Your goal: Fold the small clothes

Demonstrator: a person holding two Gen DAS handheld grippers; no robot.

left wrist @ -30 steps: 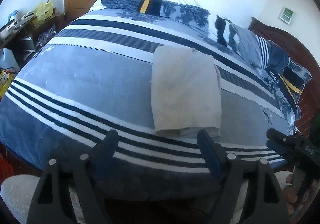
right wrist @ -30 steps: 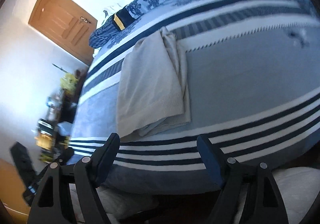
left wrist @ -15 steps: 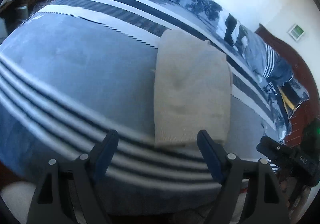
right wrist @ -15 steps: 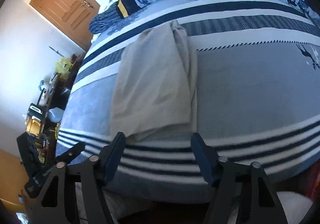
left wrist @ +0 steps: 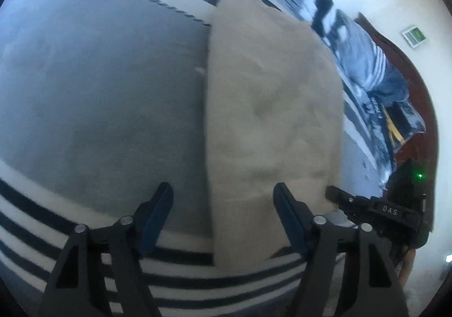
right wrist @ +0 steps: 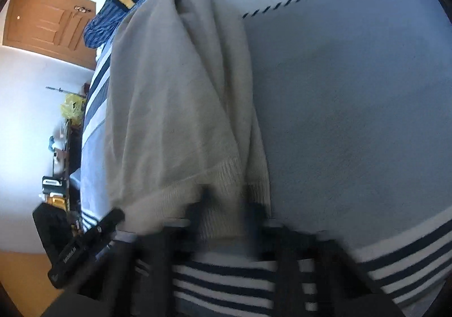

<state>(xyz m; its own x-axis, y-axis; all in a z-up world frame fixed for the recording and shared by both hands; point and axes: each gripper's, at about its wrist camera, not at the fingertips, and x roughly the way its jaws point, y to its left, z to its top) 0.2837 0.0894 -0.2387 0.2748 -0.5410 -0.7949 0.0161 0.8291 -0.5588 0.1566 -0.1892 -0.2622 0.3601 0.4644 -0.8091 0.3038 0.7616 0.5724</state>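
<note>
Between the left hand-held gripper (left wrist: 223,206) fingers, the beige garment's (left wrist: 271,108) near corner

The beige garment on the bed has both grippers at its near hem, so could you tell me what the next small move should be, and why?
Probably close the left gripper on the near hem of the beige garment. Its jaws have just been closing but stand open astride the hem's left corner, while the right gripper has just closed in on the ribbed hem. With both corners pinched, the hem could be lifted evenly off the striped bedspread.
</note>
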